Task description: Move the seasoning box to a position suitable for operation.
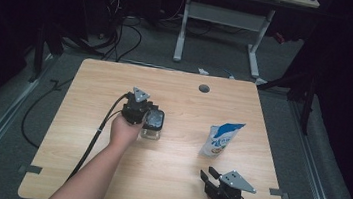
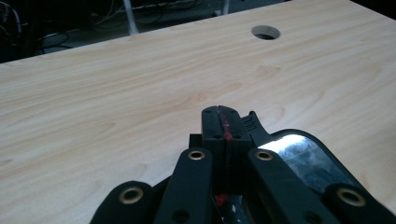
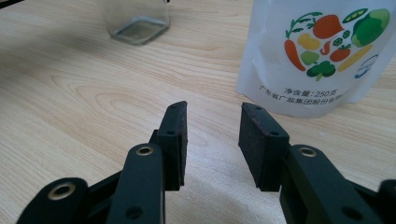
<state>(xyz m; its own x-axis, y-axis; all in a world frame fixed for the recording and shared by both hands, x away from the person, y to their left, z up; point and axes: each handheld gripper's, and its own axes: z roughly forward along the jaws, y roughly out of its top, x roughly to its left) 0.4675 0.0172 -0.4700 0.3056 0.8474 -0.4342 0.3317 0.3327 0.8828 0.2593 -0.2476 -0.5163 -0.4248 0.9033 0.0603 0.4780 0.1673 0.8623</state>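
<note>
While left tool (image 1: pixel 148 118) pinches glossy black lid (image 2: pixel 303 161), square glass jar (image 3: pixel 136 21), printed pouch (image 3: pixel 322 56).

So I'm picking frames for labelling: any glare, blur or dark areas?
High view: table evenly lit, surroundings nearly black. Left gripper view: glare on the jar lid, jaws soft with closeness. Right gripper view: pouch sharp, jar slightly soft.

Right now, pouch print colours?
White pouch with multicoloured vegetable graphics; clearest in the right gripper view.
</note>
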